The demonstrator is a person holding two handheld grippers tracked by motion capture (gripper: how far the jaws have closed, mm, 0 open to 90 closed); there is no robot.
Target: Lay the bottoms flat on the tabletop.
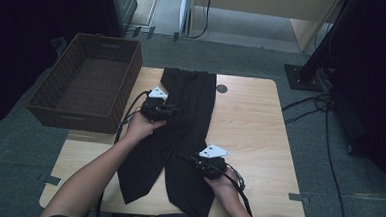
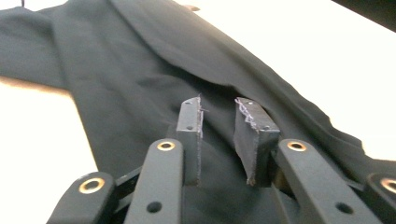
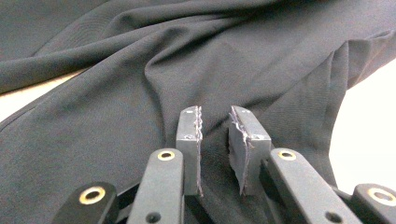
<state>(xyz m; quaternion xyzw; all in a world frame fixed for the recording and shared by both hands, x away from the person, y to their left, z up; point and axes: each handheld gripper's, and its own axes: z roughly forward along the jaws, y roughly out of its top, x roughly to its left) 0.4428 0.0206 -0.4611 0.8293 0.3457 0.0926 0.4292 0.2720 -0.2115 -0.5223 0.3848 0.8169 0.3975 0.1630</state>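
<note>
On the wooden bench (image 1: 260, 122) there's a pair of black trousers (image 1: 187, 123) laid out lengthwise, waistband at the far end and the two legs splaying apart toward the person's side. Both hands sit right on the fabric. The left hand-held gripper (image 1: 170, 109) is over the left edge of the trousers, roughly the upper-thigh area, and in its own view the jaws are a little apart with nothing pinched; the cloth just lies underneath and beyond them, so it's let go. The right hand-held gripper (image 1: 197, 161) is down on the right leg, near where the legs split. Its jaws also show a narrow gap, and the fabric bunches into folds just ahead of them, but I don't see any cloth caught between the pads (image 3: 191, 135), so that one looks released too. A brown wicker basket (image 1: 48, 106) sits at the left of the bench, partly over the edge, just beside the trousers' upper left. Grey carpet floor (image 1: 338, 166) all around, some cables (image 1: 306, 107) on the right.
</note>
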